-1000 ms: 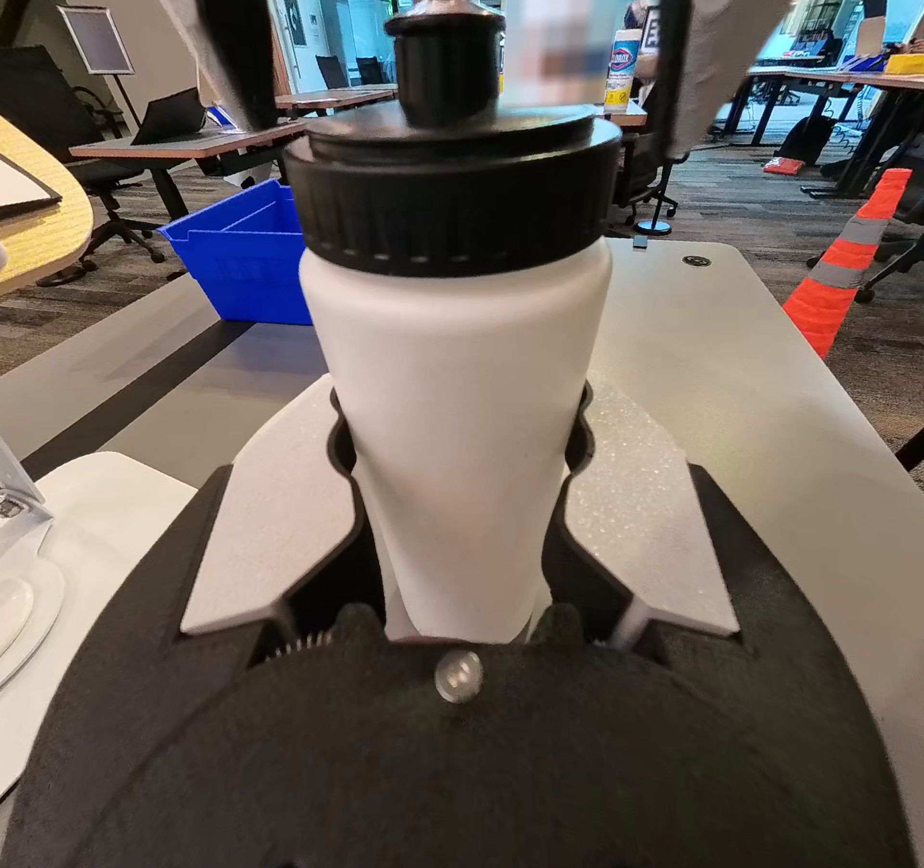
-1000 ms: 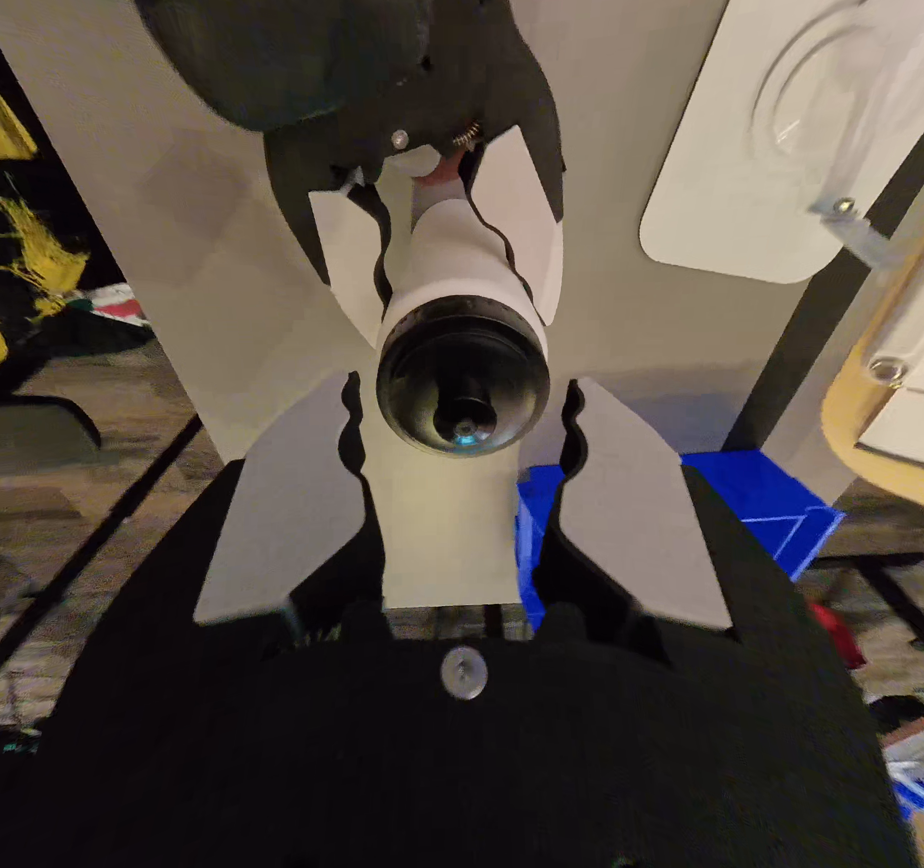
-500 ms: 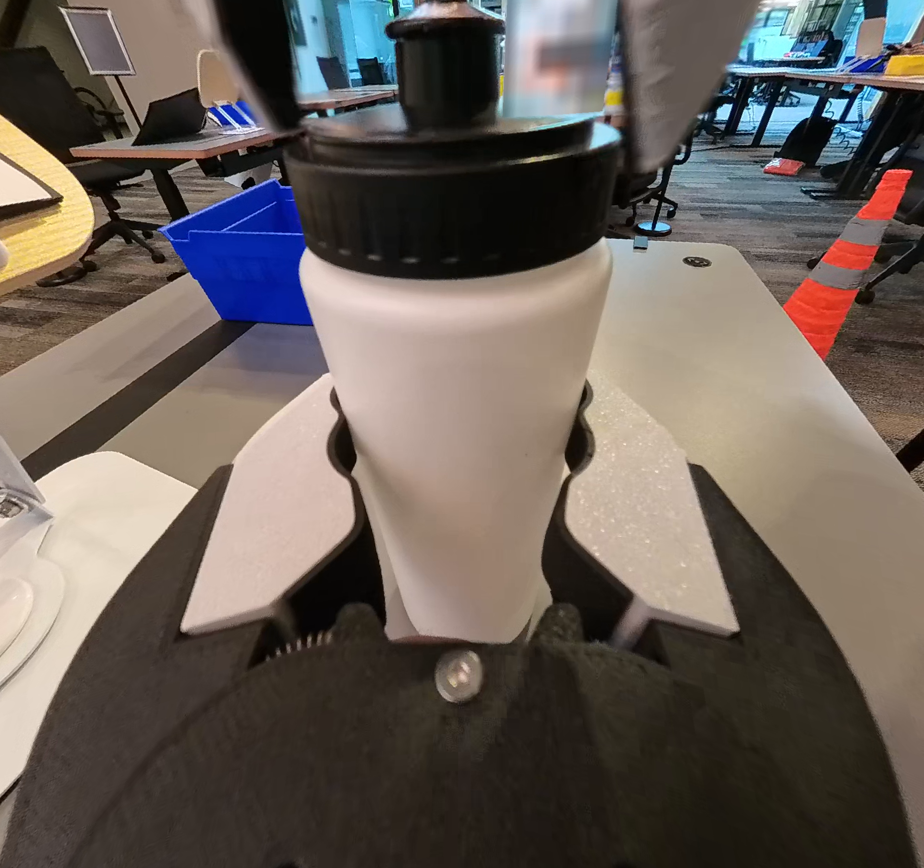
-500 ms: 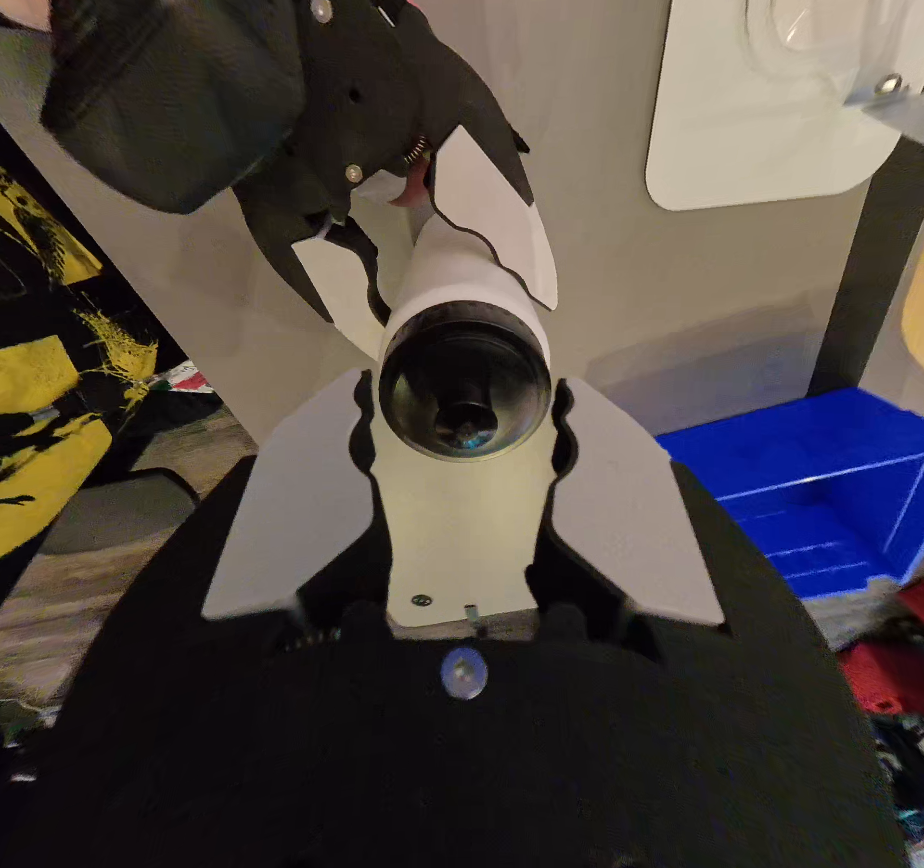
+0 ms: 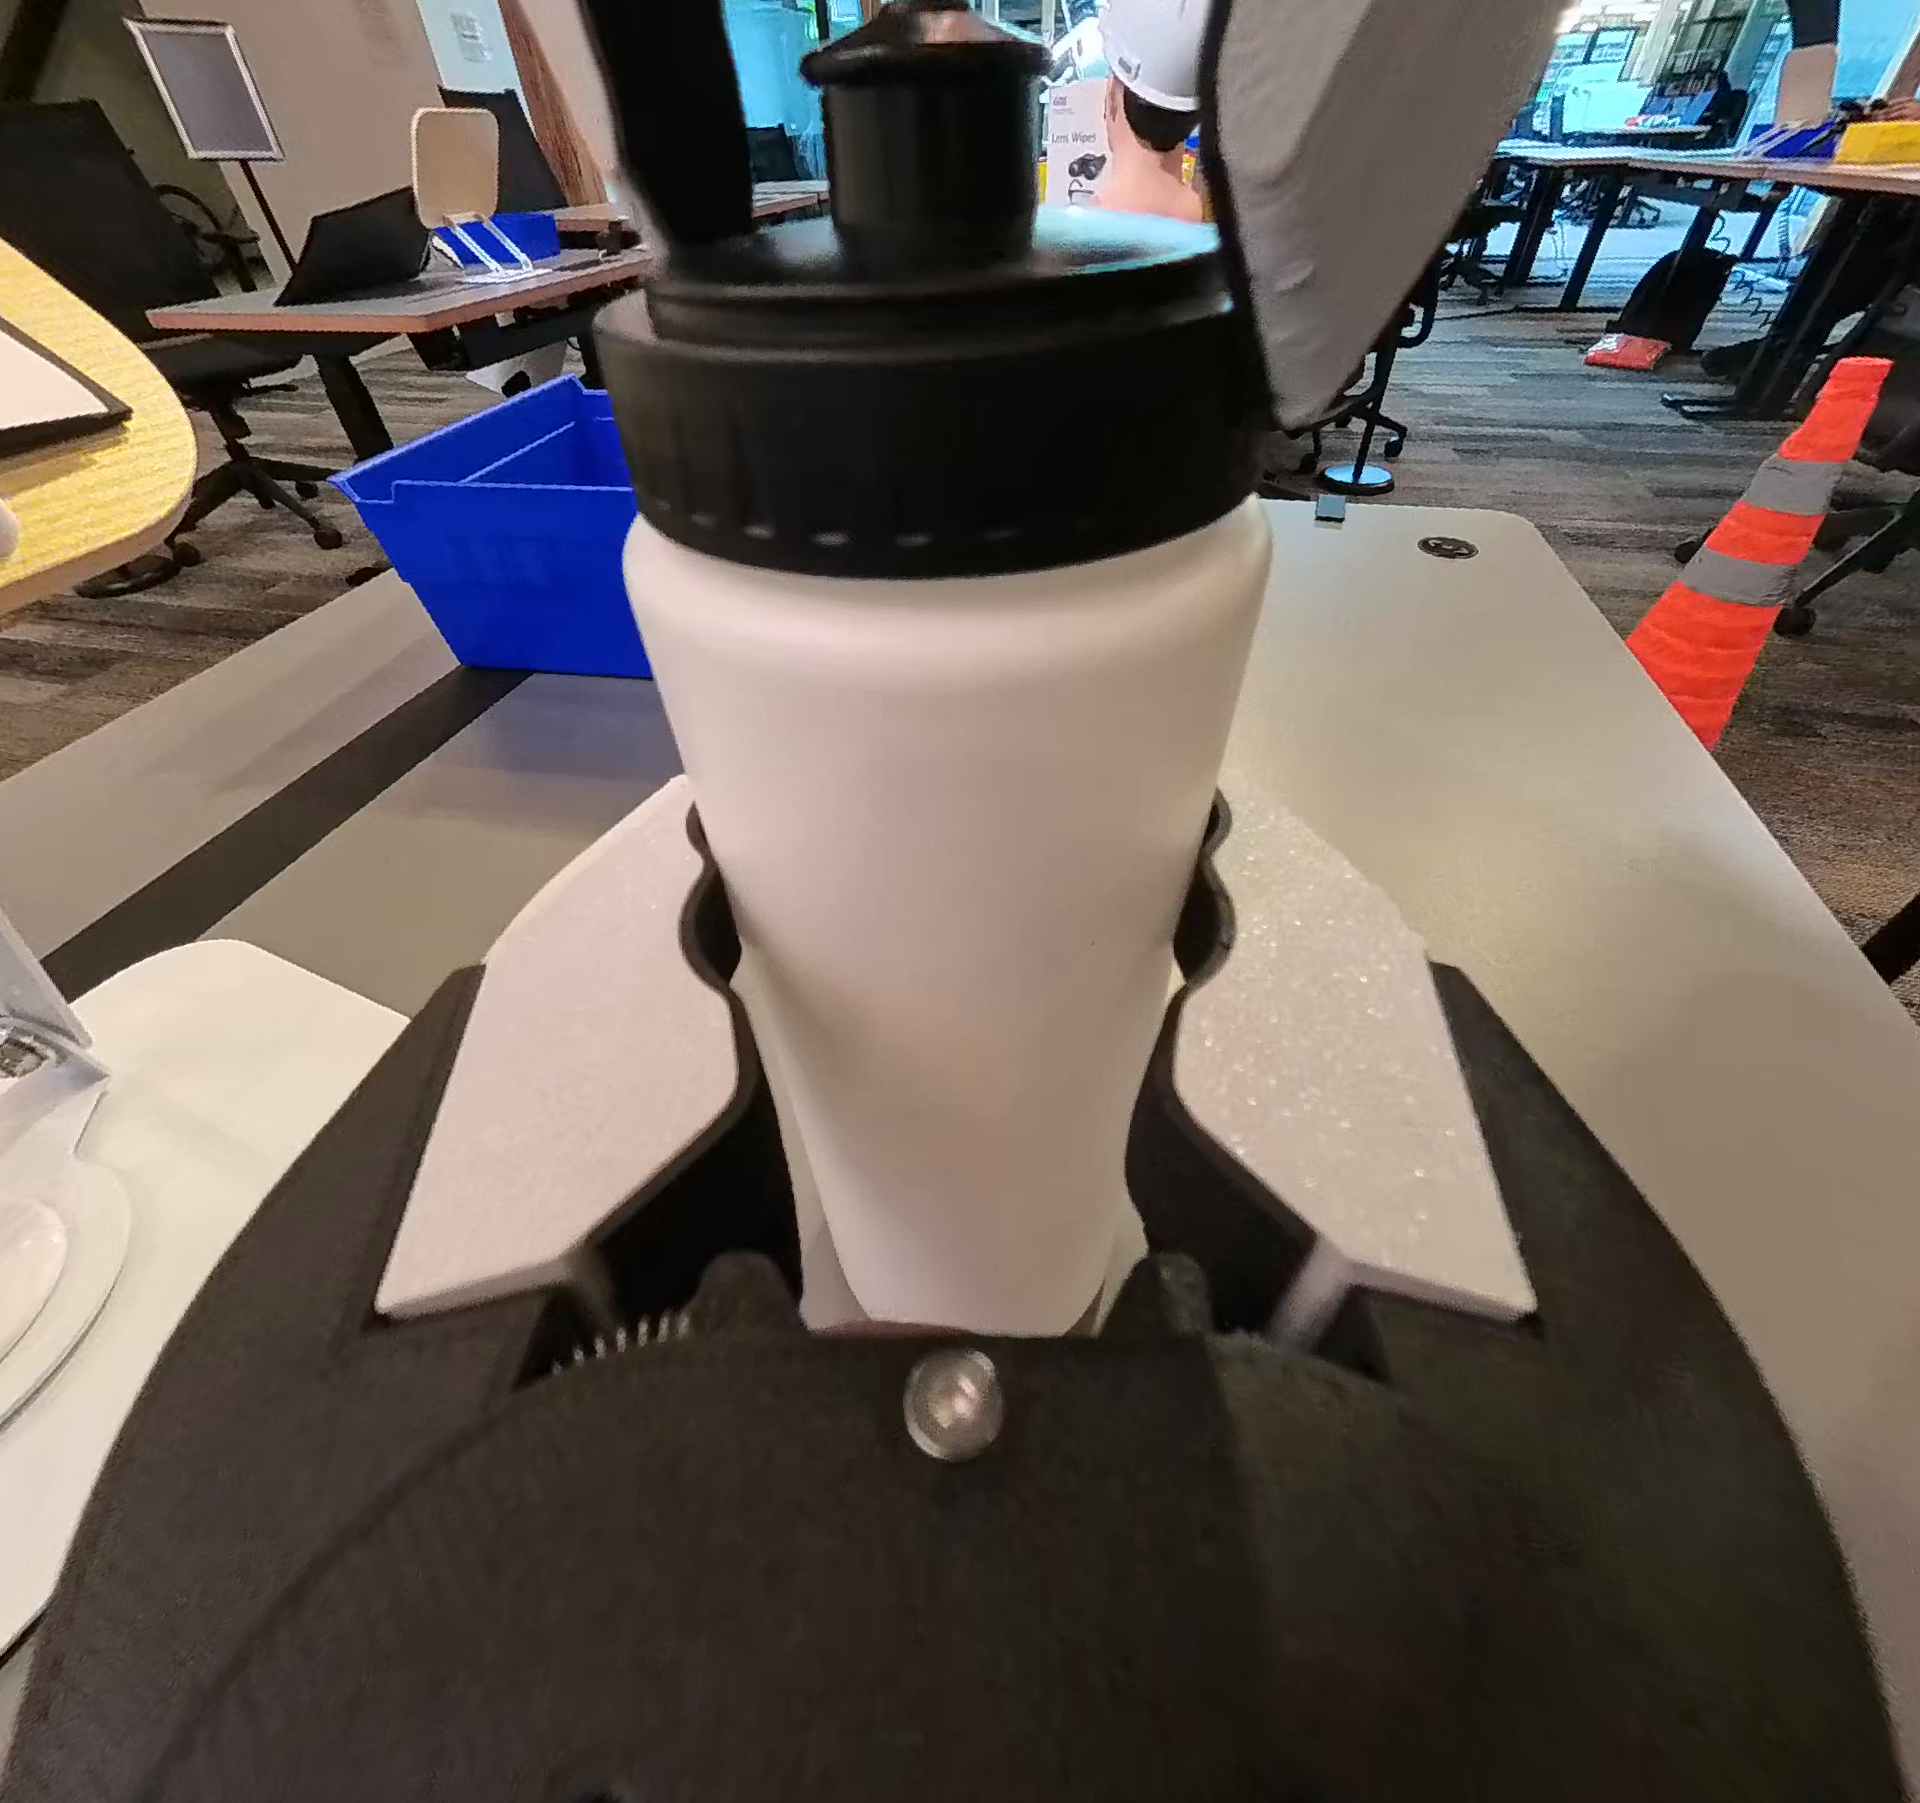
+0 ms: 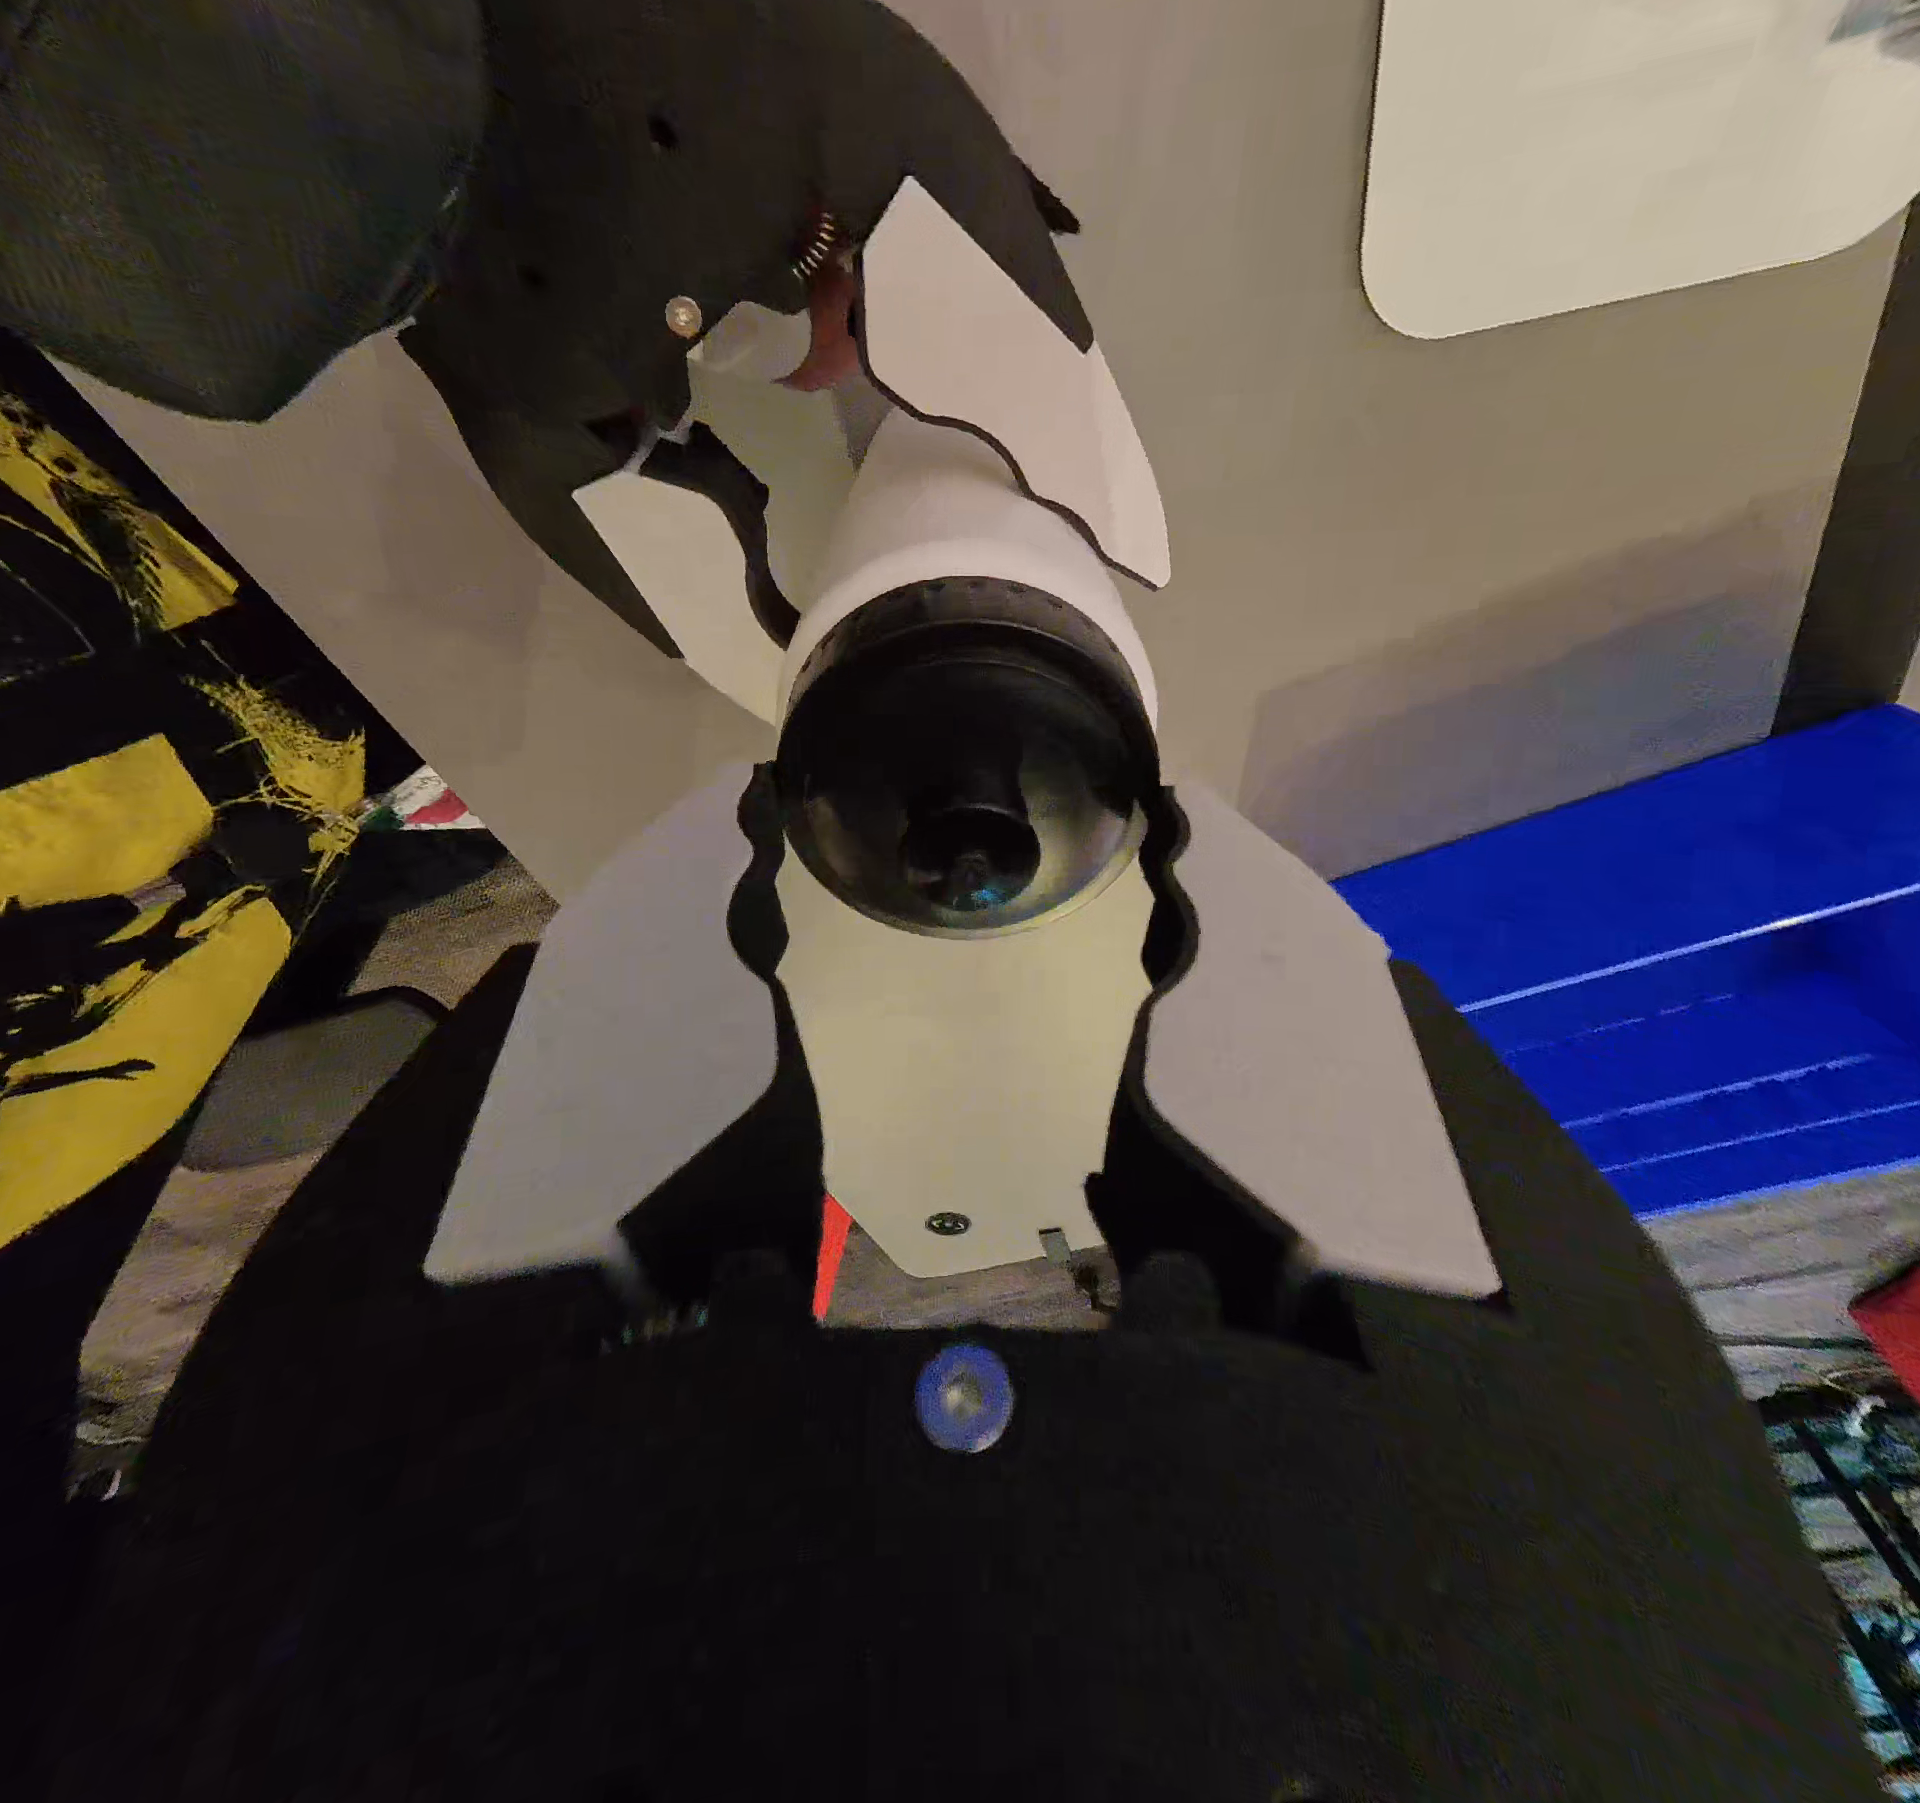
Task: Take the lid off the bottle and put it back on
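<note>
A white bottle (image 5: 945,693) with a black screw lid (image 5: 925,444) and a pull spout stands upright in my left gripper (image 5: 954,818), which is shut on its body above the grey table (image 5: 1455,818). My right gripper (image 5: 966,299) comes down from above, with one finger on each side of the lid. In the right wrist view I look down on the lid (image 6: 966,777). My right gripper (image 6: 961,803) has its fingertips pressed against the lid's rim. The left gripper (image 6: 914,610) holds the bottle (image 6: 935,527) below it.
A blue bin (image 5: 499,548) sits off the table's far left edge and also shows in the right wrist view (image 6: 1662,974). An orange cone (image 5: 1766,548) stands on the floor to the right. A white pad (image 5: 208,1078) lies on the table at left. Desks, chairs and a person stand behind.
My right gripper has come down over the lid and its fingers have closed in from either side until they touch the rim. The left gripper and the bottle have stayed still.
</note>
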A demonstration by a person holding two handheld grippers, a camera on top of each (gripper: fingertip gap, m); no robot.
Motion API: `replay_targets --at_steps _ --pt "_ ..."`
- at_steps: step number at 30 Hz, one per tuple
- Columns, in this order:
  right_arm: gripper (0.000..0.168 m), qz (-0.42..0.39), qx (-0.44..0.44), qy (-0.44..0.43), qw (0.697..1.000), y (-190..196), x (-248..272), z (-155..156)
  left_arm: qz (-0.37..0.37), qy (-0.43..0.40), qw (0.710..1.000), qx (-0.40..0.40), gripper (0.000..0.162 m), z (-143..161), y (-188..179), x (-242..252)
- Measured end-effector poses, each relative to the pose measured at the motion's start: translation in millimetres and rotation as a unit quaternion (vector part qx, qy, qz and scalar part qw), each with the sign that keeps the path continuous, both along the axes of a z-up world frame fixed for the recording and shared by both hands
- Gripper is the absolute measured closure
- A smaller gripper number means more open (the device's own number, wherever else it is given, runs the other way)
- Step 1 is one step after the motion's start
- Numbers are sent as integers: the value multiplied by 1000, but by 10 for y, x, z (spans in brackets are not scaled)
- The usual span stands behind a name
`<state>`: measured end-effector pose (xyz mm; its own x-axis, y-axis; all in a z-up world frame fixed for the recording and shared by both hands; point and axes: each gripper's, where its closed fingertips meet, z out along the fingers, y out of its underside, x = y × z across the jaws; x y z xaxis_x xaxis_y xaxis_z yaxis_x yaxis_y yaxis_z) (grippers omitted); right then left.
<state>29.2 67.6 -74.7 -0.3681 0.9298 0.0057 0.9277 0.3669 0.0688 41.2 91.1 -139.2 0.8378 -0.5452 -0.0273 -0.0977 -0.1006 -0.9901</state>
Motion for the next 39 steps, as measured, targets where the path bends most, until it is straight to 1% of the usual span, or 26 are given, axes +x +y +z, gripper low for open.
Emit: replay_targets --at_steps 2,3,4,7,8,9,10,12,15,16,18,20,21,22,24,26,27,29,33,35,37,39 --pt "100 28 3 -3 1000 9 0 0 1 1 1000 -1 78 0 1 1" --pt "99 63 3 -3 998 14 -7 -2 0 1 1000 -1 78 0 0 1" --pt "91 96 5 7 995 19 -27 -1 0 1 1000 -1 78 -1 -1 1" --pt "90 179 21 18 984 49 -54 -1 0 1 1000 -1 78 -1 -1 0" --pt "90 201 20 19 979 37 -53 -3 0 1 1000 -1 78 -1 0 1" --pt "98 214 11 14 977 7 -31 -7 -1 1 1000 -1 78 0 0 2" --pt "99 217 11 11 976 9 -23 -13 0 1 1000 -1 78 -1 1 1" --pt "99 187 13 4 982 6 -20 -11 0 0 1000 -1 78 -1 4 2" --pt "100 53 6 3 999 -14 -37 -18 -1 -1 1000 -1 78 -1 0 0" --pt "100 29 9 6 1000 -18 -41 -20 -1 0 1000 -1 78 -1 -2 1" --pt "99 22 15 10 1000 -19 -51 -23 -2 1 1000 -1 78 -2 -4 -2" --pt "100 43 11 8 999 -18 -48 -17 1 1 1000 -1 78 -1 1 0" --pt "95 64 3 10 998 -23 -58 -10 0 1 1000 -1 78 -2 0 -1" --pt "86 75 -2 17 997 -20 -72 -1 0 2 1000 0 78 -2 -1 -2" --pt "88 101 -1 7 995 9 -35 -1 0 2 1000 -1 78 -2 -1 -2" --pt "92 144 10 -2 990 32 1 -26 0 1 1000 0 78 -1 0 -1" --pt "97 150 13 -3 989 38 8 -48 1 1 1000 0 78 -2 2 -1" --pt "96 125 9 -2 992 27 4 -63 0 2 1000 0 78 -2 -1 -3" --pt "96 20 -8 3 1000 25 5 -66 2 1 1000 -2 78 -3 9 -3" --pt "96 -20 -11 11 1000 21 -5 -70 3 -1 1000 -1 78 -1 10 -6" --pt "96 -20 -10 18 1000 9 -6 -67 3 2 1000 0 78 -1 6 -6" --pt "96 19 -18 16 1000 21 -12 -63 4 2 1000 -1 78 -2 7 -5"
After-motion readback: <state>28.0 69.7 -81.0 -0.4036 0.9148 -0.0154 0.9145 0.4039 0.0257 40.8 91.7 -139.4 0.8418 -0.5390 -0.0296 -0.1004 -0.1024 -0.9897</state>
